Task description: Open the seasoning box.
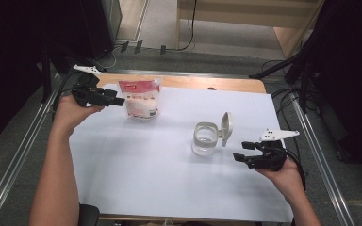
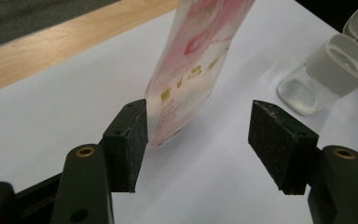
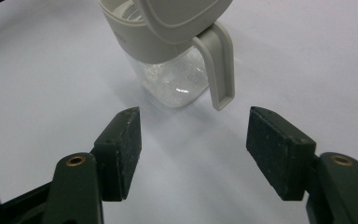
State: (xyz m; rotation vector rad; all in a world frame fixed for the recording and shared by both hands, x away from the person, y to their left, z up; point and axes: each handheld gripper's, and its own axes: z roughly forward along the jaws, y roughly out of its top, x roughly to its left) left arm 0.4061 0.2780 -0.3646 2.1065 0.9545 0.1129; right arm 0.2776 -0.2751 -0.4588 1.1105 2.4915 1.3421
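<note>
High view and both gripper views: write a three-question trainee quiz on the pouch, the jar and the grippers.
1. True or false: the jar has its lid flipped open.
2. Which gripper is nearest the pouch: A left gripper, B right gripper?
3. Fill in: in the right gripper view, the jaws stand ___ with nothing between the pads.

Key: 1 true; 2 A; 3 open.

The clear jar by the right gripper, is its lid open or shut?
Open. The jar has its grey lid flipped up on its hinge beside the mouth, and the high view looks straight down into the uncovered opening.
</note>
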